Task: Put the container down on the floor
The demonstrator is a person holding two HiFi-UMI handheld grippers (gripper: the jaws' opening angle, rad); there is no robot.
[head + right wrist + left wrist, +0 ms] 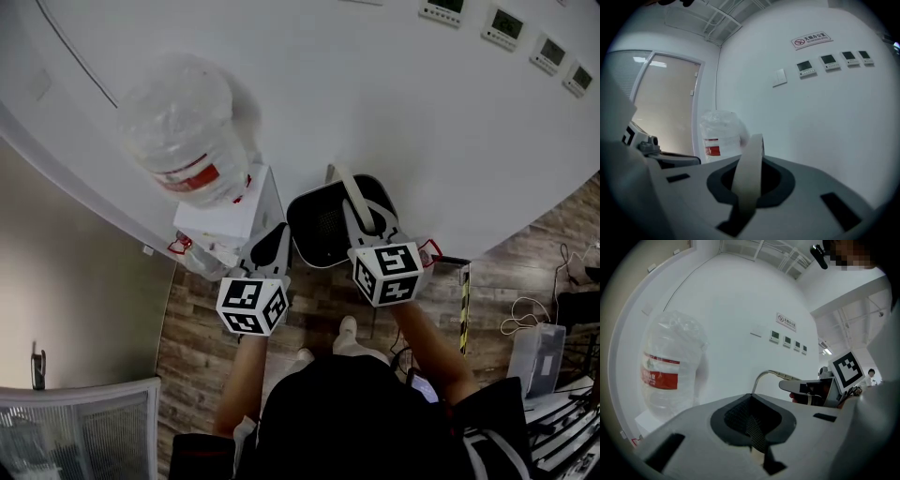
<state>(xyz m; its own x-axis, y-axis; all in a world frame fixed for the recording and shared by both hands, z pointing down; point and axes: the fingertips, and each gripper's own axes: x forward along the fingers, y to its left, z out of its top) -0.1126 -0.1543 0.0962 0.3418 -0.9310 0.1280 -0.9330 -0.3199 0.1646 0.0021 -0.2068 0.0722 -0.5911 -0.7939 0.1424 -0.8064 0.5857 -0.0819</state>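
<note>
Head view, looking steeply down: a black mesh container [323,225] hangs in the air in front of the person, above the wooden floor [197,319]. The left gripper [272,246] has its jaws closed on the container's mesh wall. The right gripper [367,225] has its jaws clamped on the beige handle [359,199]. Just left of the container stands a white dispenser [230,214] carrying a large clear water bottle [183,131], close beside the left gripper. A white wall [375,94] lies behind. Only the right gripper view shows a glass door [665,103]. Only the head view shows the person's shoes [347,330] and a clear box [536,356] on the floor.
</note>
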